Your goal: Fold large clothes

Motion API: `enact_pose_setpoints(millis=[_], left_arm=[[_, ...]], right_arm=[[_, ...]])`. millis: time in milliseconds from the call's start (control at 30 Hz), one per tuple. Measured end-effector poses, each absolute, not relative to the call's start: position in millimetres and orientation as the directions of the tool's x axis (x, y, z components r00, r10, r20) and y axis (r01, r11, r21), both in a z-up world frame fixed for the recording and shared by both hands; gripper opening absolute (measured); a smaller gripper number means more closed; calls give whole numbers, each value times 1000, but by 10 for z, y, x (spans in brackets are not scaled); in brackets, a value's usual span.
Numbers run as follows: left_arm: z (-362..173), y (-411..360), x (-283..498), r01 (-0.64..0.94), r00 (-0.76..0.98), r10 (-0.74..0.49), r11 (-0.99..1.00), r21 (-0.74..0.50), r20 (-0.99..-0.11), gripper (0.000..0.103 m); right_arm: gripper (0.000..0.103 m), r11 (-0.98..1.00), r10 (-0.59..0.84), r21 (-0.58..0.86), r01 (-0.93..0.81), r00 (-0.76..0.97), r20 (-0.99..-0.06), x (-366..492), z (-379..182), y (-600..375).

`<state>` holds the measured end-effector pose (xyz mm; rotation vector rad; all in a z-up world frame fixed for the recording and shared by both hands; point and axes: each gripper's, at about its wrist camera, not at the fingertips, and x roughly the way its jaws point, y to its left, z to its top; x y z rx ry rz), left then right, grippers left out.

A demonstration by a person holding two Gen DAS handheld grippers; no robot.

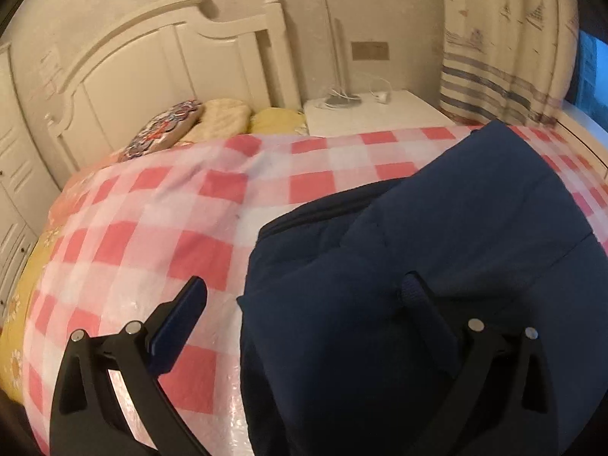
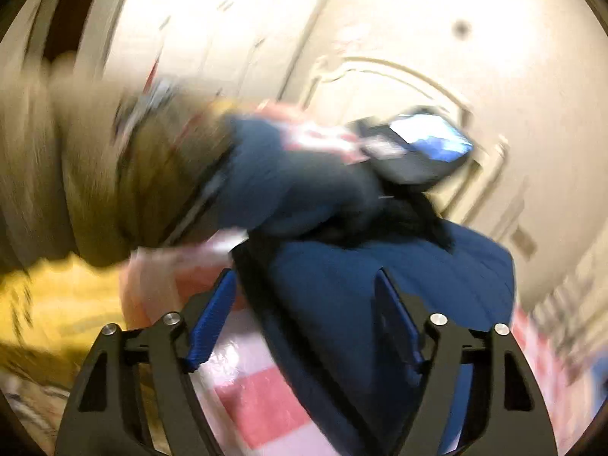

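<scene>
A large navy garment [image 1: 437, 250] lies folded in a thick pile on the red-and-white checked bed cover [image 1: 152, 228]. My left gripper [image 1: 304, 296] is open over the pile's left edge; its left finger [image 1: 182, 315] is above the cover and its right finger [image 1: 421, 304] rests on the navy cloth. The right wrist view is blurred by motion. My right gripper [image 2: 304, 304] is open above the navy garment [image 2: 342, 277], with cloth lying between the fingers. The other gripper [image 2: 418, 148] shows beyond the pile.
A white headboard [image 1: 171, 57] and pillows [image 1: 212, 121] stand at the bed's far end. A white nightstand [image 1: 380, 114] with a cable is beside it. A striped curtain [image 1: 505, 57] hangs at the right. Yellow bedding [image 2: 57, 304] lies left of the cover.
</scene>
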<state>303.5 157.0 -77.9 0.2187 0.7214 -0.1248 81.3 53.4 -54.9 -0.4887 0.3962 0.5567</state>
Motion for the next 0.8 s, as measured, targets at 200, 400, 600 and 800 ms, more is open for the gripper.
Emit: enact_pose_setpoints(millis=[200,400,600,800], left_arm=[[-742,1522,2963,159,776,11,964,212,-631,101],[-751,1548,2900,140,794,18,968,211,-607,101],[-780,1573,2957,155,770,-3,971,182,-638,101],[-789,1592,2964,152,772,-10,974,170,-636,101]], right_arm=[[72,921,342,-13,-389,824,-451,1188,-317,-402],[76,918,338,-1,-397,783,-522,1391,-747,-551],[77,911,362,51,-410,734,-574,1472,-637,-595],[76,940,315,25,-341,835,-452,1593,-150,-752]])
